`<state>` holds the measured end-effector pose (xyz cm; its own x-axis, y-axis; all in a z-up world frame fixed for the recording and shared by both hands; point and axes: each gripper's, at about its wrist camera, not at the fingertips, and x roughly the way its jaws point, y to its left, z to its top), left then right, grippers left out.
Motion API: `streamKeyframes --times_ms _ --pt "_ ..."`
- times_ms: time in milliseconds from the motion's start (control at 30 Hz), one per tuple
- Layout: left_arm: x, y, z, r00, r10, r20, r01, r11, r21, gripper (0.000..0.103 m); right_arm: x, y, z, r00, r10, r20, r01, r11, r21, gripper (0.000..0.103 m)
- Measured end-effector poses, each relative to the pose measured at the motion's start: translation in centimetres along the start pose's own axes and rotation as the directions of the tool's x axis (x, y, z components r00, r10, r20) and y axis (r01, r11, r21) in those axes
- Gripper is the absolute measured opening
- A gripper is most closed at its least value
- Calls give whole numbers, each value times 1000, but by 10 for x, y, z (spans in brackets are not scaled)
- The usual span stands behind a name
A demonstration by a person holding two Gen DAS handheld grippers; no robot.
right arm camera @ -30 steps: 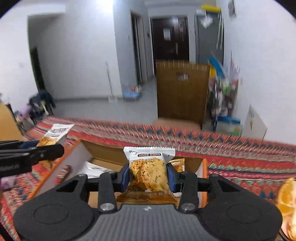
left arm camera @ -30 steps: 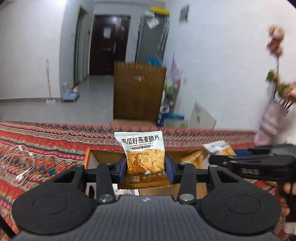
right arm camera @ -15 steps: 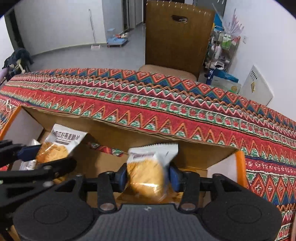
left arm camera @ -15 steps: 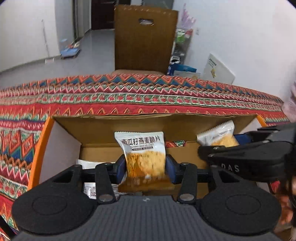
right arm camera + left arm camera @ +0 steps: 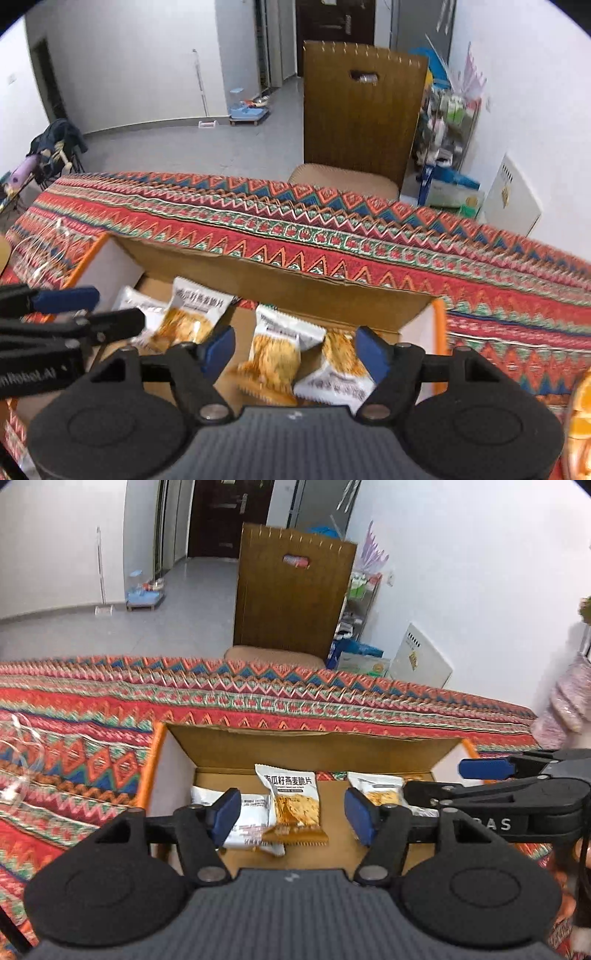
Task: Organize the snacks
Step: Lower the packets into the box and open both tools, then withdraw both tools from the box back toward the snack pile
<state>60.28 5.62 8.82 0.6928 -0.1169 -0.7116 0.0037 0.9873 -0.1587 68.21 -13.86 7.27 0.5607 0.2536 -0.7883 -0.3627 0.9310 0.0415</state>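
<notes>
Left gripper: the jaws stand wide apart and hold nothing. It hangs over the left part of the box.
Right gripper: the jaws are also spread and empty. It hangs over the right part of the box. In the left view it comes in from the right side.
Left packet: an orange and white snack packet with dark print on top. It lies on the box floor between the left pads, touching neither of them. Its lower edge lies over a white packet.
White packet: it lies flat just to the left, partly under the orange one.
Middle packet: it lies in the box between the right gripper's pads, free of both.
Right packet: it lies just beside the middle packet, near the right wall of the box.
Box: open cardboard with orange edges. It stands on the cloth.
Cloth: red, with a zigzag pattern, covering the table.
Chair: brown, behind the table.
</notes>
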Motion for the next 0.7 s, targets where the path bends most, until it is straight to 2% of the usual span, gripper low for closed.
streamKeyframes --times_ms 67,133,367,467,633,700 --pt "-26 -4 -3 1000 3 24 -4 1000 20 72 -27 1 -7 1000 -9 25 9 1000 -16 77" --pt "-53 -8 -8 998 8 57 -10 999 40 82 -53 -1 -15 999 -5 51 6 1000 -24 81" --pt "-146 -29 -42 988 3 156 -18 995 94 91 -139 -1 -60 992 -13 126 22 998 -66 86" --pt "-180 -36 -69 977 18 210 -40 994 102 99 -174 1 -89 983 5 186 10 997 -77 87" --pt "-234 -44 -134 949 15 315 -65 987 148 100 -224 10 -147 963 27 268 6 993 -122 88" --pt "-253 -45 -160 938 9 347 -63 987 146 101 -239 15 -175 952 37 304 6 990 -139 92"
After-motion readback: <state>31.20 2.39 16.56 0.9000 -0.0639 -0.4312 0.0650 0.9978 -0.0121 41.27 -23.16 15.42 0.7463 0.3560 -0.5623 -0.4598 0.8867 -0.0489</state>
